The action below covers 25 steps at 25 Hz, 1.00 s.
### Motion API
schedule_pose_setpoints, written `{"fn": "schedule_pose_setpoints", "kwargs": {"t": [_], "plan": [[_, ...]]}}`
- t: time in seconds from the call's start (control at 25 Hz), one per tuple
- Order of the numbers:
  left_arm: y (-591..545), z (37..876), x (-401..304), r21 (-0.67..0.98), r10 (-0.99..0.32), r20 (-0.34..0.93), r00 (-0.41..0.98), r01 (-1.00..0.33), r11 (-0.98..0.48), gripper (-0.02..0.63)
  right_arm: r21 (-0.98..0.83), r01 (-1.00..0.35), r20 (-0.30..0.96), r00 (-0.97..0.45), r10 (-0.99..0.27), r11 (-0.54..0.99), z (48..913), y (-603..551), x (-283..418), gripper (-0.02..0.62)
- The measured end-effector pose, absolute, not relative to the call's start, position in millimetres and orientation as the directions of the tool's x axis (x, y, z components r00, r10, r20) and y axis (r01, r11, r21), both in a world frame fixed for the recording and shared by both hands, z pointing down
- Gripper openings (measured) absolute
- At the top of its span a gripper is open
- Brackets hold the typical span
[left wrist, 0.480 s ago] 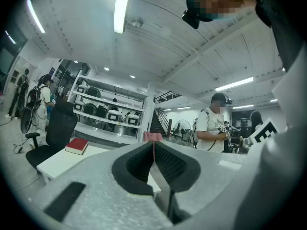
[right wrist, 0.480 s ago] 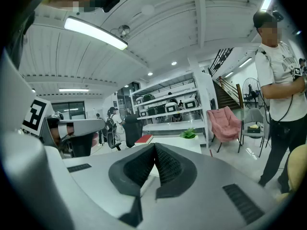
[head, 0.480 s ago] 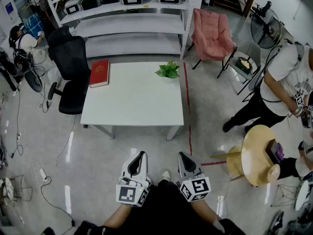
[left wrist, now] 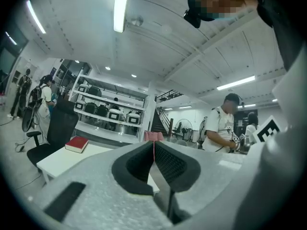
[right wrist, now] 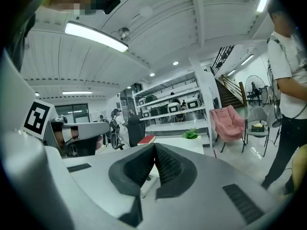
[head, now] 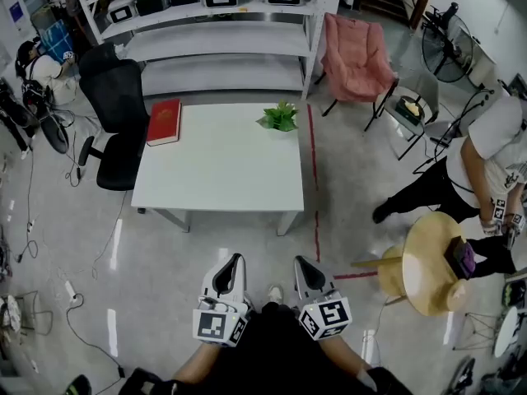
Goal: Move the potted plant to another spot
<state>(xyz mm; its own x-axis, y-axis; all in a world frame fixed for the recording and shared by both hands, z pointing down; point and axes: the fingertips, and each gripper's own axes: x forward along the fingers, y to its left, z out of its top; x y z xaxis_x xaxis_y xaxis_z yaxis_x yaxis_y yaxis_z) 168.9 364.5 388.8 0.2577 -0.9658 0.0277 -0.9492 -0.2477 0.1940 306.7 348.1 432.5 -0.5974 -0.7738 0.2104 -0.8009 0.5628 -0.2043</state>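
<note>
The small green potted plant (head: 280, 117) stands at the far right corner of the white table (head: 218, 167); in the right gripper view the plant (right wrist: 191, 134) shows far off. Both grippers hang low in front of me, well short of the table. My left gripper (head: 234, 262) is shut with nothing in it, its jaws (left wrist: 153, 145) pressed together. My right gripper (head: 301, 263) is likewise shut and empty, with its tips (right wrist: 154, 146) meeting.
A red book (head: 164, 122) lies at the table's far left. A black office chair (head: 119, 122) stands left of the table, shelving (head: 222, 23) behind it, a pink chair (head: 356, 56) to the far right. A person (head: 486, 159) bends by a round wooden table (head: 432, 262) at right.
The view has shifted slightly, so the table and grippers sit a little further left and up. The person at right has bent lower toward the round table.
</note>
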Motion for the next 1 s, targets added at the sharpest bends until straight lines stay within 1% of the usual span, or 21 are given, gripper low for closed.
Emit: {"fn": "schedule_pose_setpoints", "kwargs": {"t": [0.32,0.52,0.8,1.0], "plan": [[357.1,389.0,190.3,0.166,-0.973,0.039,0.228,-0.962,-0.218,0.021,-0.202,-0.762,0.2,-0.647,-0.736,0.615,436.6,340.0,321.3,0.012],[349.9,391.1,191.5,0.164,-0.979,0.054,0.195,-0.969,-0.184,0.023,-0.203,-0.747,0.2,-0.664,-0.72,0.633,441.6,325.5,325.6,0.012],[315.7,408.7,178.4,0.188,-0.979,0.067,0.195,-0.966,-0.179,0.023,-0.203,-0.741,0.225,-0.671,-0.706,0.64,456.7,295.6,308.5,0.012],[272.3,413.0,151.7,0.196,-0.973,0.065,0.222,-0.959,-0.205,0.023,-0.184,-0.755,0.237,-0.656,-0.717,0.629,462.0,257.4,281.0,0.012]]}}
